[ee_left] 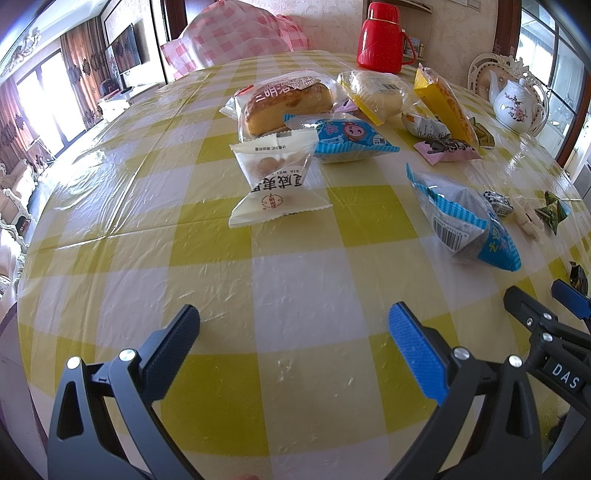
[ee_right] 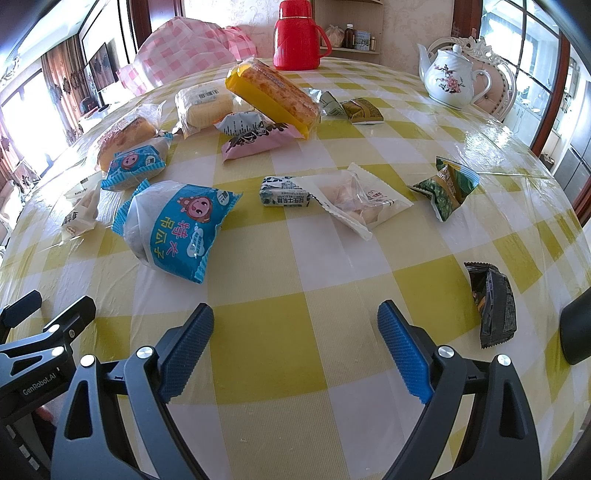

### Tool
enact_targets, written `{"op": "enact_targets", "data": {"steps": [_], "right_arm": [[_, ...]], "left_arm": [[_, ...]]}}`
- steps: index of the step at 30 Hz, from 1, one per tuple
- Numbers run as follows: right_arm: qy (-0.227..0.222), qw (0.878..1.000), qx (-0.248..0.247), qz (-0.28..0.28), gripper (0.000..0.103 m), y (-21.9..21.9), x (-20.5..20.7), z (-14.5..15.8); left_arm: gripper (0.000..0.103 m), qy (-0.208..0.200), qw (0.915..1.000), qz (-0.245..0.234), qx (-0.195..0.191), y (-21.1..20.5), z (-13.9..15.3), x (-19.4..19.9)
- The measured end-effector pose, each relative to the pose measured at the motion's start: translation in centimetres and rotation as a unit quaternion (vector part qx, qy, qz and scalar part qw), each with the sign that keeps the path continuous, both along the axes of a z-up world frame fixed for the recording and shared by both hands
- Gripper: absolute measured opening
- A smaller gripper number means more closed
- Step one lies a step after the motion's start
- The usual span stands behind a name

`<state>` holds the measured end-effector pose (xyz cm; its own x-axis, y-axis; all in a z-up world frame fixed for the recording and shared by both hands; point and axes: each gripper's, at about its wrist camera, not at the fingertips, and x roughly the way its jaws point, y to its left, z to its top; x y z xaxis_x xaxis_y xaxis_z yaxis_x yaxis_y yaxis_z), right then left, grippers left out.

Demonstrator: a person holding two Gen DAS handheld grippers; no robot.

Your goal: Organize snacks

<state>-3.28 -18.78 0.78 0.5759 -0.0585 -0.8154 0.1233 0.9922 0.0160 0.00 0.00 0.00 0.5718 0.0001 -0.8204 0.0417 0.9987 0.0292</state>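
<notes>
We held both tools low over the near edge of the round table, whose yellow-and-white checked plastic cloth (ee_right: 266,343) lay bare beneath them. The left gripper (ee_left: 293,332) had its fingers spread wide with nothing between them, and the right gripper (ee_right: 295,328) was spread the same way, also empty.

The snacks lay scattered across the middle and far side of the table, none of them touched by either tool. Nearest the right gripper we saw a blue-and-white wrapped round cake with a cartoon face (ee_right: 173,229), and off to its right a dark, crinkled foil packet (ee_right: 493,306). Beyond those lay a small green-and-white milk-candy wrapper (ee_right: 284,192) touching a clear-and-white pouch of pale biscuits (ee_right: 360,199), with a green triangular packet (ee_right: 445,186) well apart. From the left view, a white pouch with brown round pieces (ee_left: 273,181) sat ahead, and behind it a clear-wrapped golden bread roll (ee_left: 284,105).

At the far edge stood a red plastic thermos jug (ee_right: 297,35) and a white porcelain teapot with pink blossoms (ee_right: 448,75).
</notes>
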Motion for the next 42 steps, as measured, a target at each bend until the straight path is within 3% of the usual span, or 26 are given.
{"op": "enact_targets", "data": {"steps": [21,25,28,31,34,42], "right_arm": [[0.003,1.000,-0.022,0.016,0.087,0.6,-0.5,0.3],[-0.041,0.998,-0.040,0.026,0.087,1.0,-1.9,1.5],[-0.087,0.996,-0.029,-0.003,0.087,-1.0,-3.9,3.0],[-0.087,0.995,-0.001,-0.054,0.087,-5.1,-4.9,2.7],[-0.081,0.992,0.040,-0.090,0.087,-8.6,-5.1,2.5],[-0.022,0.995,0.009,-0.092,0.085,-12.3,-2.5,1.4]], "left_arm": [[0.102,0.001,1.0000,-0.006,-0.001,0.1,-0.3,-0.5],[0.102,0.000,0.9999,-0.012,-0.005,0.3,0.0,-1.6],[0.102,-0.023,0.9991,-0.023,-0.026,-0.1,0.7,-3.1],[0.102,-0.054,0.9961,-0.057,-0.040,-1.2,1.7,-4.5],[0.102,-0.063,0.9925,-0.097,-0.042,-3.2,2.1,-4.9],[0.102,-0.042,0.9850,-0.157,-0.058,-7.7,1.6,-3.2]]}}
